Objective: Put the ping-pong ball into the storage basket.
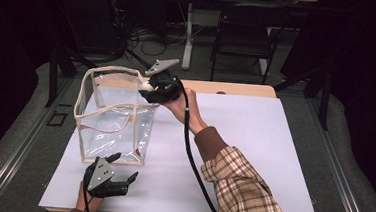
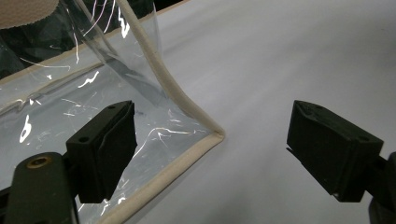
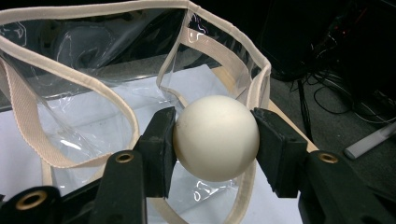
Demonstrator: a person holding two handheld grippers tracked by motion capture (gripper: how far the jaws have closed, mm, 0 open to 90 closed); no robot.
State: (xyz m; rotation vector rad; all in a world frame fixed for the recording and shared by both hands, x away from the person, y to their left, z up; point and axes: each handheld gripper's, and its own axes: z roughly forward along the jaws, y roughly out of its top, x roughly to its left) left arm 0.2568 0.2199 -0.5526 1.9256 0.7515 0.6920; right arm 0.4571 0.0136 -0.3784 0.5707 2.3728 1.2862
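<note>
Cream-white and smooth, the ball sits clamped between the two black pads of our right tongs, one pad pressing on each side of it. In the right gripper view it fills the centre of the frame, with the open mouth of the clear plastic bag behind and below it. In the high view the right tongs hold the ball at the bag's upper right rim, left of centre in the frame, above the opening.

The bag stands upright on the white table, its see-through walls edged with beige trim and a beige strap hanging loosely inside.

Our left tongs rest low in the lower left of the high view, just in front of the bag's near wall. In the left gripper view the left tongs stand wide apart with nothing gripped; the bag's trimmed lower corner lies on the table between the pads, nearer the left one, touching neither as far as we can see.

A plaid sleeve reaches in from the lower right of the high view.
</note>
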